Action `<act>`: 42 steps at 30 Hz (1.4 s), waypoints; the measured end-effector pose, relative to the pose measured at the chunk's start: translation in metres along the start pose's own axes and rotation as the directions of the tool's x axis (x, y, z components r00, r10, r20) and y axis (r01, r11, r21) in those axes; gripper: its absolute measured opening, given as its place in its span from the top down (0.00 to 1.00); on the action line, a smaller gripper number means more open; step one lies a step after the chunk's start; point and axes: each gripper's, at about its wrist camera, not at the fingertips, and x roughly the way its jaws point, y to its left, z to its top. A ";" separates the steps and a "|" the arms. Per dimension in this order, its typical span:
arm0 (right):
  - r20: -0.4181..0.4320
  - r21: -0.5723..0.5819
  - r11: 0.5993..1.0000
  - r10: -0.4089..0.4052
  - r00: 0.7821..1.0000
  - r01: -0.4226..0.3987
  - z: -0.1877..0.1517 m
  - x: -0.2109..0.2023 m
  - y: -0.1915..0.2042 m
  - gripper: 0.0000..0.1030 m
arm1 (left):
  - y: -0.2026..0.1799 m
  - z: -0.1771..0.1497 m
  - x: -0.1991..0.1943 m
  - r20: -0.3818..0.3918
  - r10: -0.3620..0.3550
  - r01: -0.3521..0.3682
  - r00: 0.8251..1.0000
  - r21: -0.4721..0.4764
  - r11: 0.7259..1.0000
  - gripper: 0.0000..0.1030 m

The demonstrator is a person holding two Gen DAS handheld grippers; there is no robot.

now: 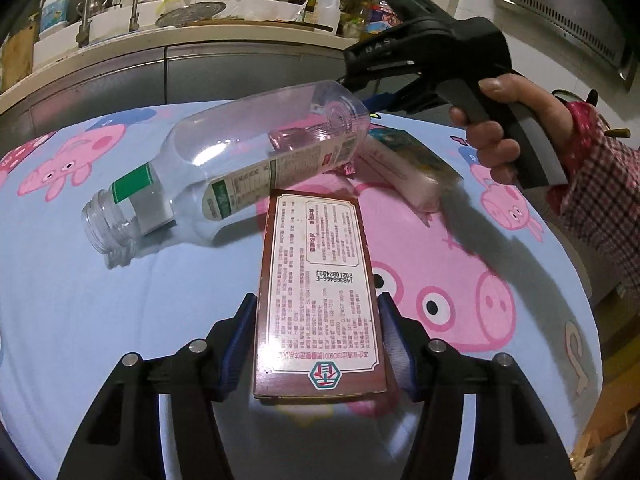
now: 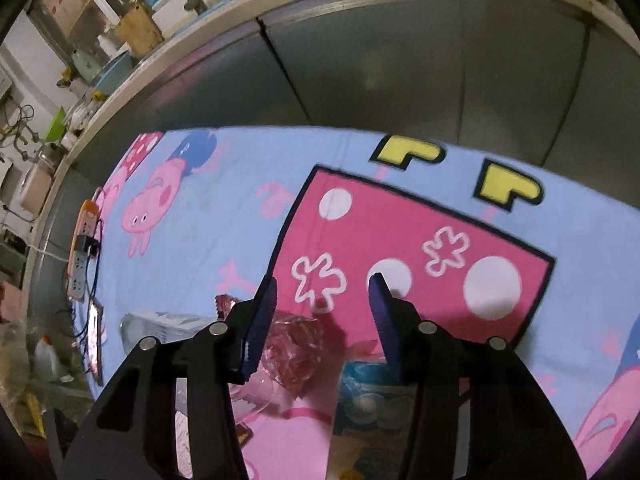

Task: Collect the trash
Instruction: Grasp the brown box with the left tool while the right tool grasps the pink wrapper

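Note:
A brown box with a white printed label (image 1: 316, 264) lies lengthways between the blue pads of my left gripper (image 1: 316, 312), which is shut on its long sides. A clear plastic bottle (image 1: 224, 160) with no cap lies slanted just beyond the box, its neck to the left. My right gripper (image 1: 372, 98), held by a hand (image 1: 516, 120), reaches down to the bottle's base. In the right wrist view, the right gripper (image 2: 322, 286) has the clear base low between its fingers. Blur and glare hide whether the pads press on the bottle (image 2: 160, 326).
A pink and white packet (image 1: 404, 176) and a crumpled red wrapper (image 2: 296, 344) lie by the bottle's base. The cartoon tablecloth (image 1: 100, 320) covers the table. A crowded counter with a sink (image 1: 120, 40) runs behind it. A power strip (image 2: 82, 252) sits at the table's edge.

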 end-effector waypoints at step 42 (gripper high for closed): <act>0.414 0.352 0.924 -0.008 0.910 -0.152 -0.299 -0.168 -0.052 0.99 | -0.076 -0.011 -0.031 -0.029 -0.098 0.102 0.995 0.153 0.983 0.43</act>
